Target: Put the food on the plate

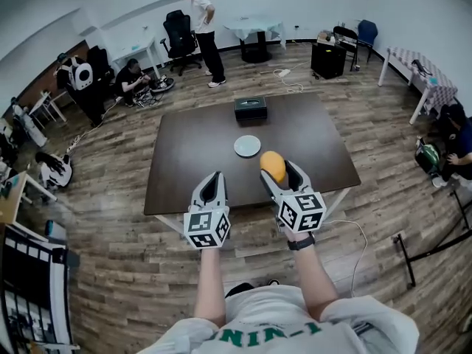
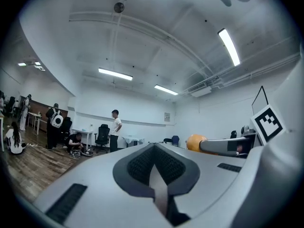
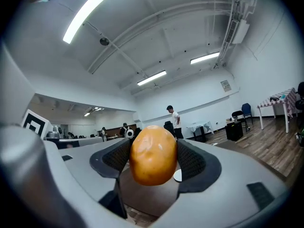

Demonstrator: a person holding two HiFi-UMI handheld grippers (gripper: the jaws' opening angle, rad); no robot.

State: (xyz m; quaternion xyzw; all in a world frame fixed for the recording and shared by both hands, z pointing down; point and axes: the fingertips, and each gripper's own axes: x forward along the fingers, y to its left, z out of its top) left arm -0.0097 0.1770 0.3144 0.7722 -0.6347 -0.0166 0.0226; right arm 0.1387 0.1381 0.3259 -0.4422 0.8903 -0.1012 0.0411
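An orange-yellow, potato-like food (image 1: 273, 167) (image 3: 153, 154) sits between the pads of my right gripper (image 1: 279, 172) (image 3: 154, 156), which is shut on it and holds it above the table's front edge. The white plate (image 1: 247, 146) lies in the middle of the dark brown table (image 1: 192, 161), just beyond and left of the food; a sliver of the plate (image 3: 177, 175) shows behind the food in the right gripper view. My left gripper (image 1: 212, 184) (image 2: 155, 167) hovers at the front edge beside the right one, shut with nothing in it. The food (image 2: 195, 142) appears at the right of the left gripper view.
A dark box (image 1: 251, 108) stands at the table's far edge. People, office chairs (image 1: 179, 37) and other tables stand around the room on the wooden floor. A white cable (image 1: 359, 249) trails on the floor by the table's right front corner.
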